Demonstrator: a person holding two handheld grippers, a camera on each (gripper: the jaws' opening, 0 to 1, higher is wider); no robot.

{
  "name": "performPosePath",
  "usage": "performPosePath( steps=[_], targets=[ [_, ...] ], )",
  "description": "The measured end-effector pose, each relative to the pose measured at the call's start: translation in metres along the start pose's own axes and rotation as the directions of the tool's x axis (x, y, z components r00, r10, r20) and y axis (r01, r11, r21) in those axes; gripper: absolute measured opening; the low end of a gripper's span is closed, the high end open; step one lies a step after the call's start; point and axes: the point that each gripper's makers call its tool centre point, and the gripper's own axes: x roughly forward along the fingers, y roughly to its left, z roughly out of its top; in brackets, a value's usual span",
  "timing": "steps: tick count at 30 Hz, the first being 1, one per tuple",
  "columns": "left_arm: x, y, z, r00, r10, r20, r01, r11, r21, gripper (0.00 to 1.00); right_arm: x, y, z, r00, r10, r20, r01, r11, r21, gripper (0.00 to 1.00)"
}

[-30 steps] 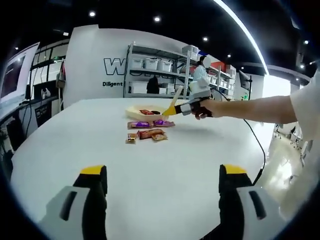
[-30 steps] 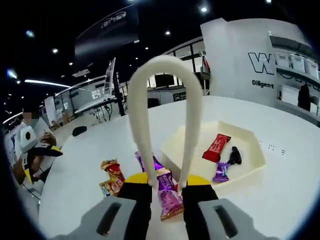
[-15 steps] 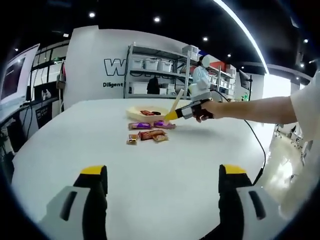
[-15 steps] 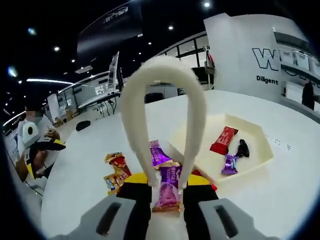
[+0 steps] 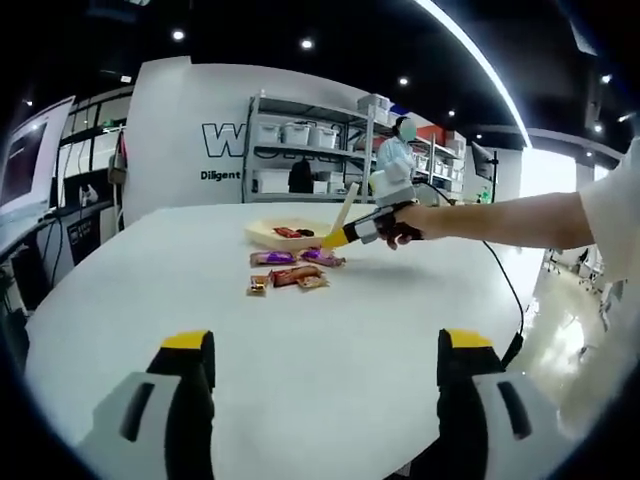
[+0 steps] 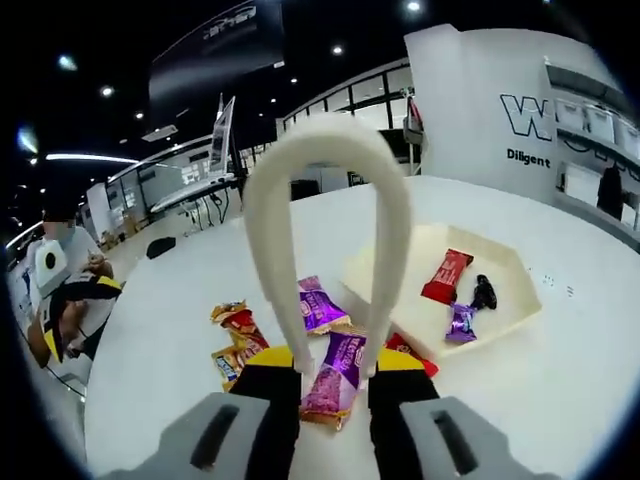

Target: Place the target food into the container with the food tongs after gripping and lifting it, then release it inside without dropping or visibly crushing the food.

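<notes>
R gripper [image 6: 335,372] is clenched on the cream tongs [image 6: 330,180], loop end up. A purple snack [image 6: 333,375] sits between the tong tips on the white table [image 6: 160,330], not in the tray [image 6: 520,300]. Tray has 3 snacks: 1 red, 1 dark, 1 purple. About 5 packs lie outside it. L gripper [image 5: 325,350] is wide apart, holding 0 things. L gripper view also shows shelves [image 5: 310,150] and a person's arm [image 5: 500,220].

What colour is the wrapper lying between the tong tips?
Purple, with some gold at its end; the wrapper shows best in the right gripper view.
</notes>
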Motion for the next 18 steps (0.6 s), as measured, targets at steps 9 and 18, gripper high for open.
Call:
performPosePath(
  steps=[9, 18],
  targets=[
    [-0.0016, 0.0028, -0.0026, 1.000, 0.005, -0.002, -0.005, 1.000, -0.008, 0.91, 0.0060, -0.0026, -0.0005, 1.000, -0.023, 0.017, 0.023, 1.000, -0.012, 0.21],
    [-0.0008, 0.0002, -0.0048, 1.000, -0.004, -0.007, 0.004, 1.000, -0.007, 0.91, 0.0109, -0.0092, -0.0075, 0.997, -0.072, 0.010, 0.072, 0.996, -0.051, 0.21]
  ],
)
